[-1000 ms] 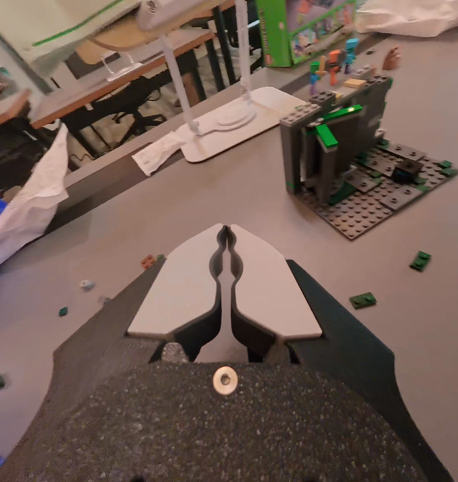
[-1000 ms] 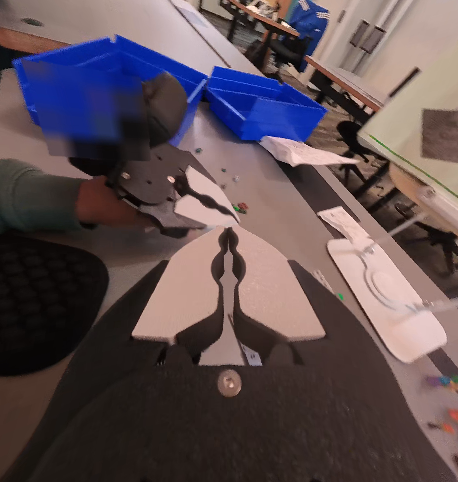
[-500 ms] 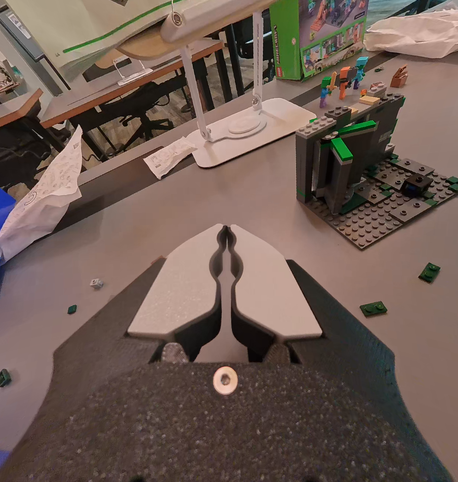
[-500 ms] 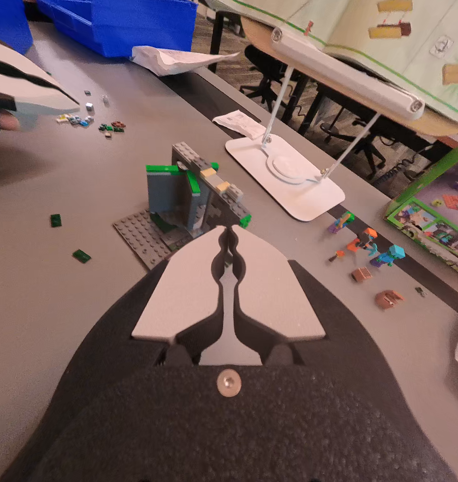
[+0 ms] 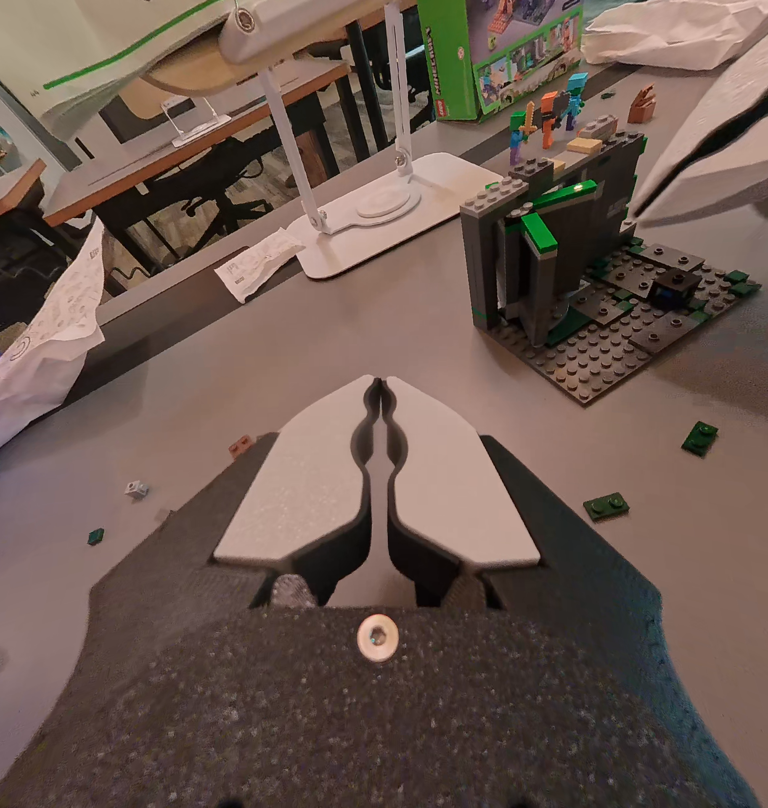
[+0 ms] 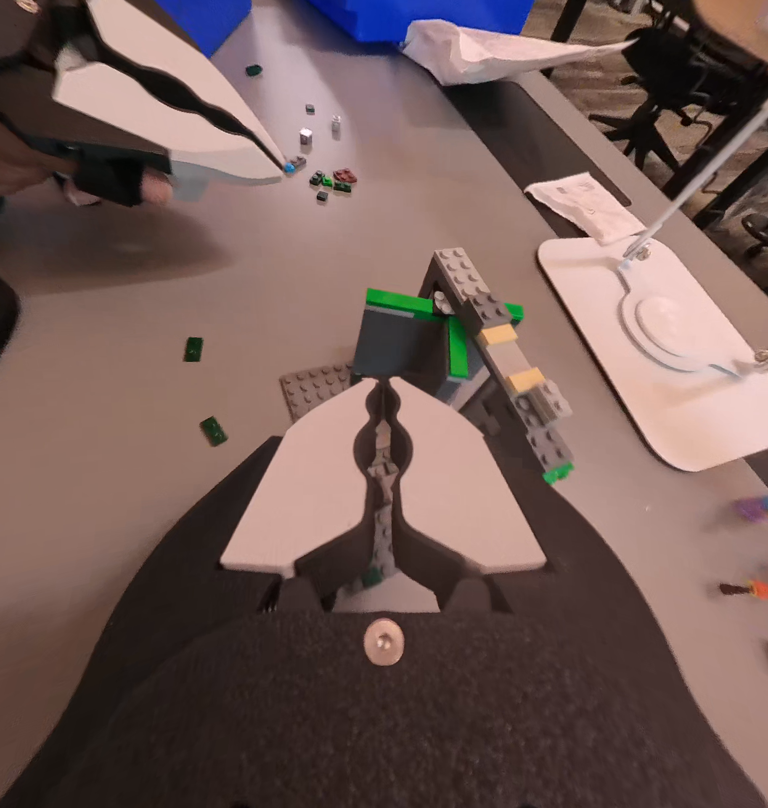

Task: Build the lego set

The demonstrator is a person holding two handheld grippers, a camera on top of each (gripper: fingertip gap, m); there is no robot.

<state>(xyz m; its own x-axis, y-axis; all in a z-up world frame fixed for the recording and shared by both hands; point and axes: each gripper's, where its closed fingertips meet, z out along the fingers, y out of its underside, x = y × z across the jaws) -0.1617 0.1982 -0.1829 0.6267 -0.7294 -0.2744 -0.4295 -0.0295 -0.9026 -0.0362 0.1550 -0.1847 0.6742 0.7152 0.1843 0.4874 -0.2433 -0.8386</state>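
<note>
The grey and green lego build (image 5: pixel 544 258) stands on its dark grey studded baseplate (image 5: pixel 592 367) at the right of the left wrist view. My left gripper (image 5: pixel 380 382) is shut and empty, over bare table well short of the build. My right gripper (image 6: pixel 382 382) is shut and empty, hovering over the baseplate (image 6: pixel 316 389) just in front of the build's dark wall (image 6: pixel 395 345). It also shows in the left wrist view (image 5: pixel 635 218), tips near the build's right side. The left gripper shows in the right wrist view (image 6: pixel 281 168), tips beside a pile of small loose pieces (image 6: pixel 330 179).
Loose dark green plates (image 5: pixel 699 438) (image 5: pixel 606 507) lie on the grey table, also seen from the right wrist (image 6: pixel 193 349) (image 6: pixel 214 430). A white lamp base (image 5: pixel 373 218), minifigures (image 5: pixel 544 118), a green lego box (image 5: pixel 504 52), paper bags (image 5: pixel 45 328) and blue bins (image 6: pixel 373 17) surround the work area. About 15 centimeters separates my left fingertips from my right.
My right gripper swung from facing the left hand and blue bins round to the build and closed in over its baseplate. It has entered the left wrist view at upper right. Both stay shut.
</note>
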